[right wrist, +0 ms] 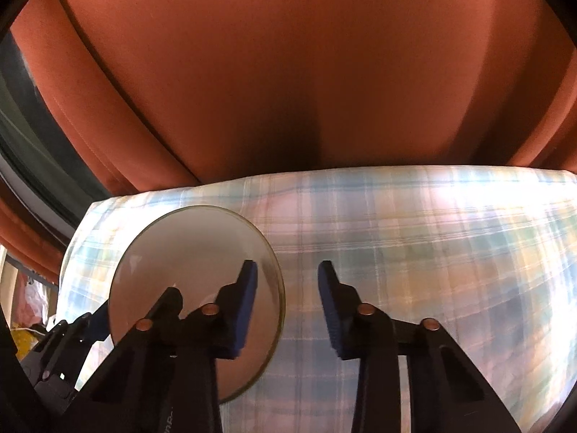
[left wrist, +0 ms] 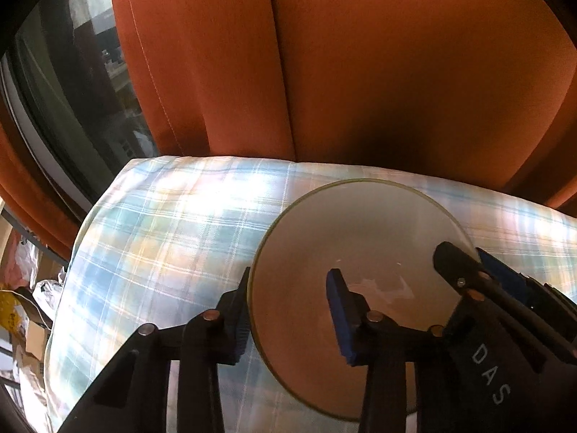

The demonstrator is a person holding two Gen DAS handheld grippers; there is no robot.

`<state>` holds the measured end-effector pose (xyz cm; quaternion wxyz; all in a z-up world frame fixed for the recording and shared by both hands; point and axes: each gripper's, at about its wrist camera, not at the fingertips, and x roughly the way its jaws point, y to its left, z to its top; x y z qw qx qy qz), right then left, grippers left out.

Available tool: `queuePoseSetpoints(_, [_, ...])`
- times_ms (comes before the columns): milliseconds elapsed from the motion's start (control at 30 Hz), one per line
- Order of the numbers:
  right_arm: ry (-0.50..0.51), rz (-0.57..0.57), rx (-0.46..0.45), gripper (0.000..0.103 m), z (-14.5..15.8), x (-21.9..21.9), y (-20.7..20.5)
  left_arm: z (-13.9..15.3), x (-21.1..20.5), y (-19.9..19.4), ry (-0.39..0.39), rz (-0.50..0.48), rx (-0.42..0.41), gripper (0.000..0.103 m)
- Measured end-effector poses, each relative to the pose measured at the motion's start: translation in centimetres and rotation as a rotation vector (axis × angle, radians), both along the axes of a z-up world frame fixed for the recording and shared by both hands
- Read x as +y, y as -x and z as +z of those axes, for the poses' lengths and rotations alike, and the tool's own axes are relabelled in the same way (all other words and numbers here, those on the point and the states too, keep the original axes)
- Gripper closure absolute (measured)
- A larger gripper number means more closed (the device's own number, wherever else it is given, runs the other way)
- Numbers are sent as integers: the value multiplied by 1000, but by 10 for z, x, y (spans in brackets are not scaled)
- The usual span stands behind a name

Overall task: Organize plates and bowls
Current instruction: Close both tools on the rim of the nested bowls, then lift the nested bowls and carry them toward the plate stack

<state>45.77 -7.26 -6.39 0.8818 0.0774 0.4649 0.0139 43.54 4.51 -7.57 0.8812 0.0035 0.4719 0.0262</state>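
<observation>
My jaws straddle opposite edges of the round, smooth plate on the plaid cloth; whether the blue pads pinch it, I can't tell.

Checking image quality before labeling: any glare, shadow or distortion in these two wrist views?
Left wrist: sun glare washes out the plaid cloth left of the glass plate; dark shadow on the orange curtain behind. Right wrist: glare on the cloth at right, soft blur there, a similar curtain shadow. Both: strong fisheye bending, black vignette corners.
</observation>
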Motion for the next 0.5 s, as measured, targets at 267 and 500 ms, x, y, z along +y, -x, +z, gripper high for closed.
queuePoseSetpoints(267, [3,30,-1,85,-3,7,-3,0,1,0,10,-2,24,73])
queuePoseSetpoints(500, [18,30,0,85,5,11,8,8,4,10,17,-18,17,73])
